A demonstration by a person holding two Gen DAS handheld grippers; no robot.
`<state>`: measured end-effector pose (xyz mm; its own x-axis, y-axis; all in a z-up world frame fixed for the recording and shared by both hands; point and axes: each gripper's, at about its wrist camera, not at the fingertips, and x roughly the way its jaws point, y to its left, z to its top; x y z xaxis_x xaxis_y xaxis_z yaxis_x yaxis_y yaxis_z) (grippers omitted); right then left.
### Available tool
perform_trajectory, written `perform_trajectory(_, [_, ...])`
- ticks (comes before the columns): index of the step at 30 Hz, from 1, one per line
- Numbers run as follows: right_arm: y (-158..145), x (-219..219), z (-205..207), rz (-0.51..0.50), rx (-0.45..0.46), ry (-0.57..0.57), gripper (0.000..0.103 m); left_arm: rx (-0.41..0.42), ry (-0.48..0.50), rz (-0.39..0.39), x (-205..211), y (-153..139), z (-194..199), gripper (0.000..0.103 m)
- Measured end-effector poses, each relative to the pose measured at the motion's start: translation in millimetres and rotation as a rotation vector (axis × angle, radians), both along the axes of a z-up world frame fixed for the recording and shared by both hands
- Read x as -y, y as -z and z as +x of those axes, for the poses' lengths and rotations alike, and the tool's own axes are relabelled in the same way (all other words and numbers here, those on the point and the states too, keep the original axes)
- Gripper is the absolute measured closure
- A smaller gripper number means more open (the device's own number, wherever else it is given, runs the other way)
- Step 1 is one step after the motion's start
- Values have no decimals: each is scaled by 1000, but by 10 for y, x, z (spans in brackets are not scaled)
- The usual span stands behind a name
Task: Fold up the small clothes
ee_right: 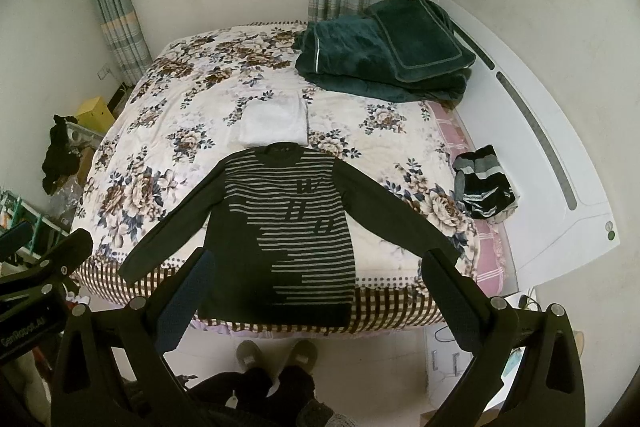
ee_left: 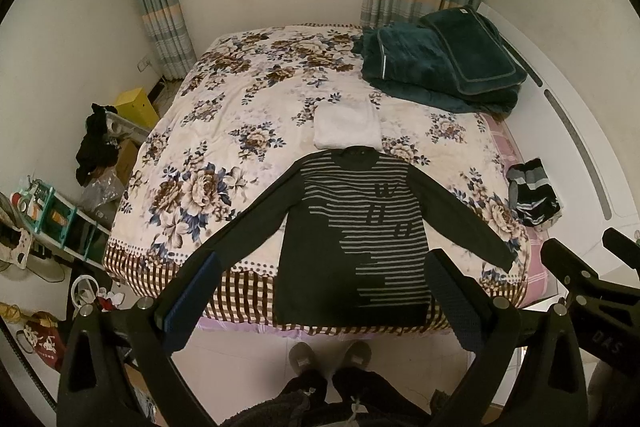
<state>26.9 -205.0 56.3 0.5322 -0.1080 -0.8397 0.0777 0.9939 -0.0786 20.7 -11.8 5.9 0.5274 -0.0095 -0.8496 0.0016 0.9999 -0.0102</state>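
A dark striped sweater [ee_left: 352, 227] lies flat, sleeves spread, at the near edge of a floral bed [ee_left: 224, 131]. Left gripper [ee_left: 324, 291] and right gripper [ee_right: 320, 287] hover above it, jaws spread wide, holding nothing.

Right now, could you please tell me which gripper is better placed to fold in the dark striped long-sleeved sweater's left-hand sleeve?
Left, probably. The left gripper hangs open with a finger above that sleeve's cuff on the dark striped long-sleeved sweater; the right gripper sits nearer the other cuff.
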Motion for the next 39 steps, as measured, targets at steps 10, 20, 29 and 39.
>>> perform_trajectory(10, [-3,-4,16,1,-2,0,0,2,-1,-1,18,-6,9,0])
perform_trajectory(20, [-3,4,15,3,-2,1,0,1,0,1,44,-17,31,0])
perform_trajectory(29, [0,5,18,4,-3,3,0,2,1,-1,32,-9,4,0])
perform_trajectory(39, [695,376,343,148,-39,163,0,175,-29,100,156,243,528,0])
